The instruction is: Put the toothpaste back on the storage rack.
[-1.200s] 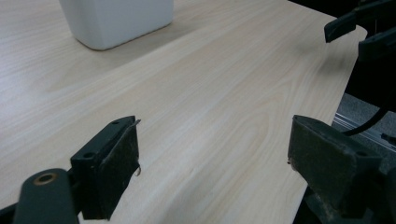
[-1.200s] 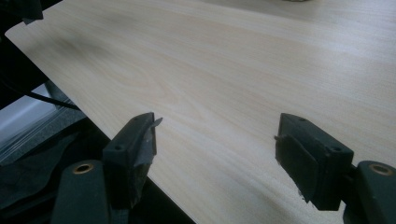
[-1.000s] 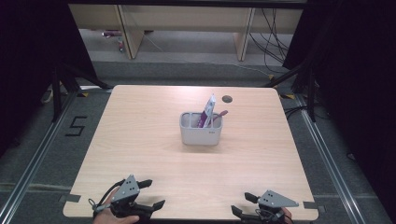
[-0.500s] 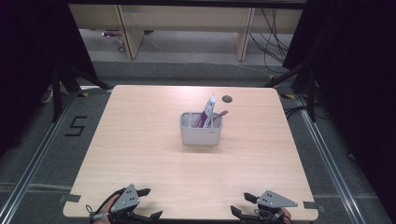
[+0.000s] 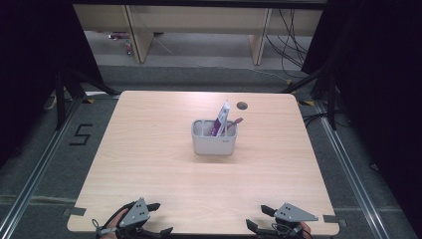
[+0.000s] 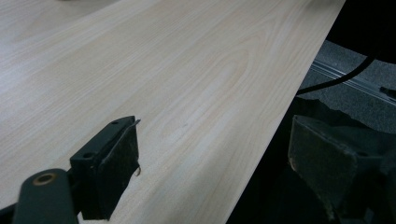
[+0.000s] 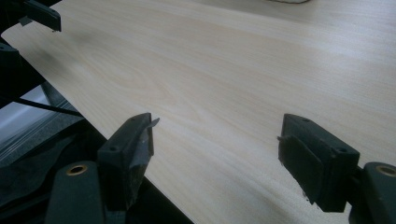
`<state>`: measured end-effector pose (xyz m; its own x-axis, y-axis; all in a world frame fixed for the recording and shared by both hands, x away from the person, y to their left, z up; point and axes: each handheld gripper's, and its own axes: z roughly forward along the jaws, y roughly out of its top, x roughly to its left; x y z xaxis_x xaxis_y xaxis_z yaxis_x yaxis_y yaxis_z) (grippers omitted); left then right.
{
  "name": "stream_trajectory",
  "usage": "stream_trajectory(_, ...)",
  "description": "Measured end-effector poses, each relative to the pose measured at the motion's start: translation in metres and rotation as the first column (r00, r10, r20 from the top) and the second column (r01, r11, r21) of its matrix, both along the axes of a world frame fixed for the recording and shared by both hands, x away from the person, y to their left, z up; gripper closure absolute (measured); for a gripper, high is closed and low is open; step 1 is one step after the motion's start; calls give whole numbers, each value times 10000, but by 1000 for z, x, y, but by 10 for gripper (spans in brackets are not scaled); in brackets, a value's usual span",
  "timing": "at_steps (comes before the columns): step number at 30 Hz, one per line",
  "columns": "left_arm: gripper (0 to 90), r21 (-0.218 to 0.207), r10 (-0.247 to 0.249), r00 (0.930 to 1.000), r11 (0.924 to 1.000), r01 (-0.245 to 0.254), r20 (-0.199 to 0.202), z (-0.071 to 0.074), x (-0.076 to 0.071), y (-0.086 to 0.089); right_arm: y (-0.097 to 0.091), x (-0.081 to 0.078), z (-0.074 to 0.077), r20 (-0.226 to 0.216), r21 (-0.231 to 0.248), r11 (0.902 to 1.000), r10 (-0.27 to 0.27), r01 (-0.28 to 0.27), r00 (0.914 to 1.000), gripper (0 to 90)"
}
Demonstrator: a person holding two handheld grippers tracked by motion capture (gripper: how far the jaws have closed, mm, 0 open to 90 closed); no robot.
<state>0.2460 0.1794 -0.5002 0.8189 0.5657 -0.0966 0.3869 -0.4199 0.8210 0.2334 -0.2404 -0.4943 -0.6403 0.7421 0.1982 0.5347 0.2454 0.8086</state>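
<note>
**Two grippers wait at the near edge, caddy stands mid-counter**

At the near edge of the pale wood-grain counter point(image 5: 149, 164) we see our left gripper point(image 5: 155, 219) and our right gripper point(image 5: 258, 218), both with jaws spread wide and nothing between them. In the left gripper view, one black jaw lies over the wood and the other hangs past the counter's edge, above dark floor. In the right gripper view, both jaws frame bare wood. Well apart from both, near the middle of the counter, stands a small grey plastic caddy with compartments point(image 5: 214, 142); a small red label marks its front, too small for us to read. A purple-and-white tube point(image 5: 221, 117) leans upright in it. On the floor left of the counter, black tape spells the numeral "5" point(image 5: 81, 134).
</note>
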Motion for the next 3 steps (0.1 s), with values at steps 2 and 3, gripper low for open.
stream_trajectory(2, 153, 99, -23, 10000, 9999, 23, -9, 1, 0, 0, 0, 0, 0, 1, 8, 10000, 3, -3, 10000, 270)
stream_trajectory(3, 154, 150, -74, 10000, 9999, 73, 63, 0, 1, 1, 0, 0, 0, -18, 27, 10000, 7, -7, 10000, 271)
